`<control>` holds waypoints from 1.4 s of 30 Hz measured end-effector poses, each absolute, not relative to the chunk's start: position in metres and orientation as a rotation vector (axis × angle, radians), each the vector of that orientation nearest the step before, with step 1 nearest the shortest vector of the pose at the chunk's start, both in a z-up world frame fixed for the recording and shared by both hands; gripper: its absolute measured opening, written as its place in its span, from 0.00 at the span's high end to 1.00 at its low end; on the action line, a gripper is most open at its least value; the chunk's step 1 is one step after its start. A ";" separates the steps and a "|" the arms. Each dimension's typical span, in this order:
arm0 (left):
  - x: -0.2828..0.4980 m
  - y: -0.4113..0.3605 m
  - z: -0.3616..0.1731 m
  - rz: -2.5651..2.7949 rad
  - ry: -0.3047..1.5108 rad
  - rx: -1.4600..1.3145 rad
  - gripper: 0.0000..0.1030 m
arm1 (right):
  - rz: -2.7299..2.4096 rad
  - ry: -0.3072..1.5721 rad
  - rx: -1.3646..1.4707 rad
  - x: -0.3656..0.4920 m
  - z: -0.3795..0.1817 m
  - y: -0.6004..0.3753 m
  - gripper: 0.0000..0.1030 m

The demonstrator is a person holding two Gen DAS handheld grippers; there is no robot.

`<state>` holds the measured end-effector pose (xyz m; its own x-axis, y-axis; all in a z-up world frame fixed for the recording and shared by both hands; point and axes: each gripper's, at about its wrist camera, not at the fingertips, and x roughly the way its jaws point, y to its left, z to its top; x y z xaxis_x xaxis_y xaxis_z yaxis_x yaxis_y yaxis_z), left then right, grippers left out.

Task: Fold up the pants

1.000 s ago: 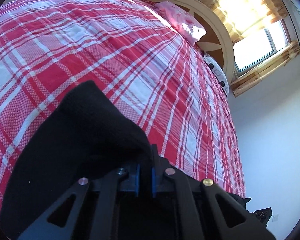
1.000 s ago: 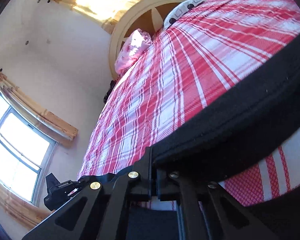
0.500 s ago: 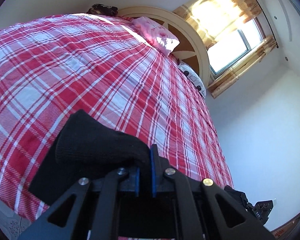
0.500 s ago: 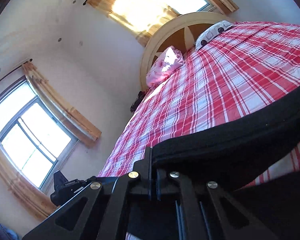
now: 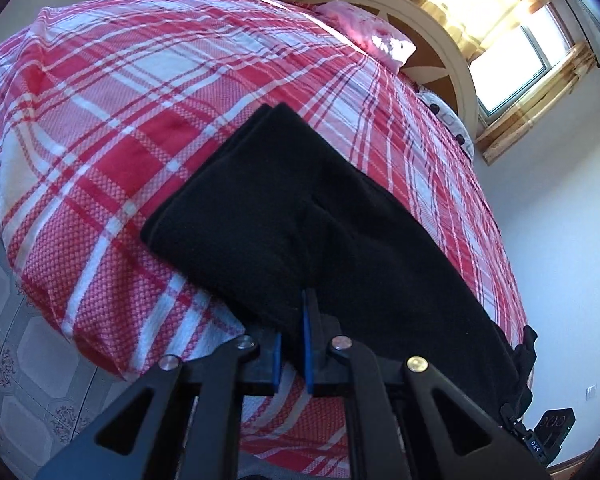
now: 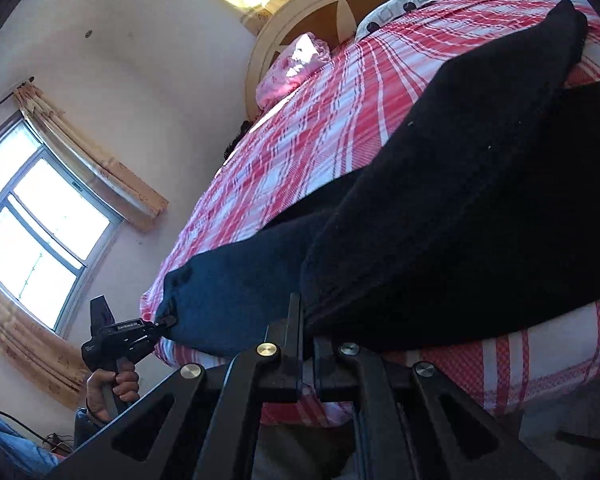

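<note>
Both tongs, L (image 5: 292, 340) & R (image 6: 308, 320), clamped on black pants (image 5: 300, 208) over bed (image 5: 100, 120).

pants (image 5: 300, 216) on bed (image 5: 100, 128), pillow (image 5: 364, 36) behind

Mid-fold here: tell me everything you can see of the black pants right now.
The black pants look like thick, soft knit or fleece, doubled over in layers near the foot edge of the red plaid bedspread. The folded end lies flat on the bed. The left gripper and right gripper each pinch a near edge, fabric draping between them.
</note>
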<state>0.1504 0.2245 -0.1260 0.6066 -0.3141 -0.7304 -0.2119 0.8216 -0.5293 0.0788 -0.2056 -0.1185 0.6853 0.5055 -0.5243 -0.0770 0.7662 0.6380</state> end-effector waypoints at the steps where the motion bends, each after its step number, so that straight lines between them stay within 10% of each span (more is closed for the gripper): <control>1: 0.150 0.225 -0.124 -0.060 0.940 -0.621 0.88 | 0.337 0.775 0.619 0.080 -0.124 -0.204 0.96; 9: 0.122 0.238 -0.067 0.124 0.813 -0.422 0.63 | 0.336 0.873 0.679 0.072 -0.121 -0.227 0.43; 18: 0.159 0.206 -0.072 0.111 0.729 -0.242 0.54 | 0.519 0.660 0.528 0.108 -0.034 -0.213 0.43; 42: 0.173 0.177 -0.117 0.268 0.768 -0.047 0.44 | 0.873 1.188 0.305 0.255 -0.132 -0.015 0.36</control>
